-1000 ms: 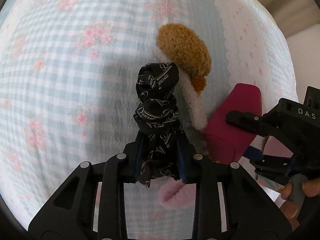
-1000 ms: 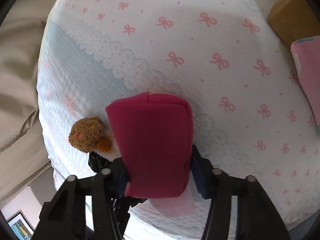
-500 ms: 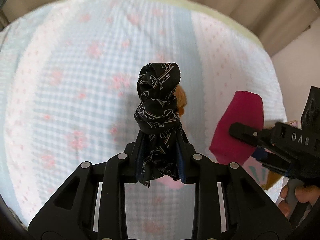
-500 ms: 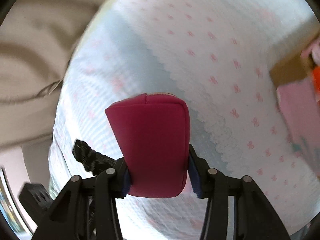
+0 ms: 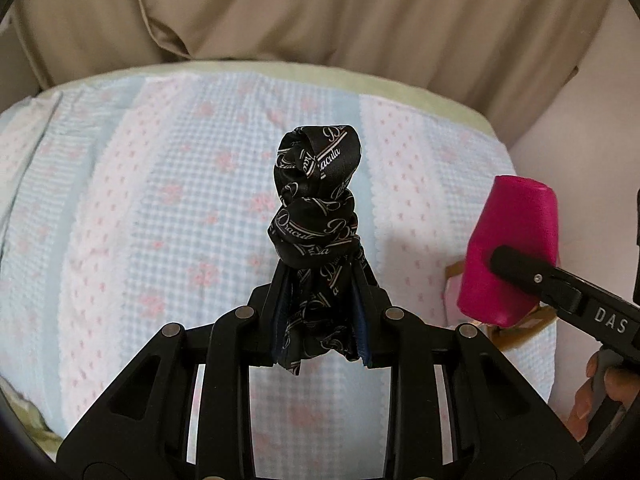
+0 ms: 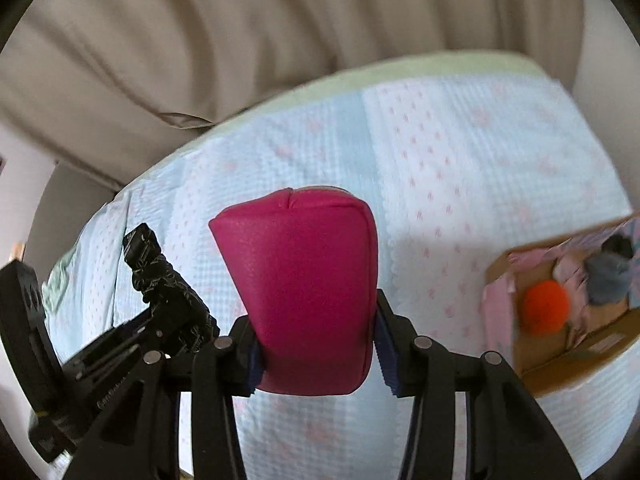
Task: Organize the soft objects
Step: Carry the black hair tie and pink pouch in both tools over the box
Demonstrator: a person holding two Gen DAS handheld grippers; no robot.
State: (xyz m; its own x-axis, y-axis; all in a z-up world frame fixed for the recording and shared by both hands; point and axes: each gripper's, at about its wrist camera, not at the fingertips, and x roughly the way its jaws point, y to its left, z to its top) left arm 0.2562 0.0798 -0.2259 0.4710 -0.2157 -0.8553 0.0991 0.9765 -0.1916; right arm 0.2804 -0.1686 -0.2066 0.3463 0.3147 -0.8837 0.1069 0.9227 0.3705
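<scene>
My left gripper (image 5: 320, 312) is shut on a black scrunchie with white lettering (image 5: 316, 208) and holds it upright above the bed. My right gripper (image 6: 316, 344) is shut on a magenta soft pouch (image 6: 304, 280), also lifted above the bed. The pouch shows at the right of the left wrist view (image 5: 512, 248); the scrunchie shows at the left of the right wrist view (image 6: 156, 272). A cardboard box (image 6: 560, 356) lies on the bed at the right, holding an orange ball (image 6: 546, 308) and a grey soft item (image 6: 608, 280).
The bed carries a pale blue and white quilt with pink flowers (image 5: 160, 240). Beige curtains (image 5: 320, 12) hang behind it. The box edge (image 5: 454, 276) peeks out behind the pouch in the left wrist view. The bed's right edge drops off near the box.
Both grippers have risen and tilted up from the bed with their objects. The brown plush and pink item have left view. The box with the orange ball has come into the right wrist view.
</scene>
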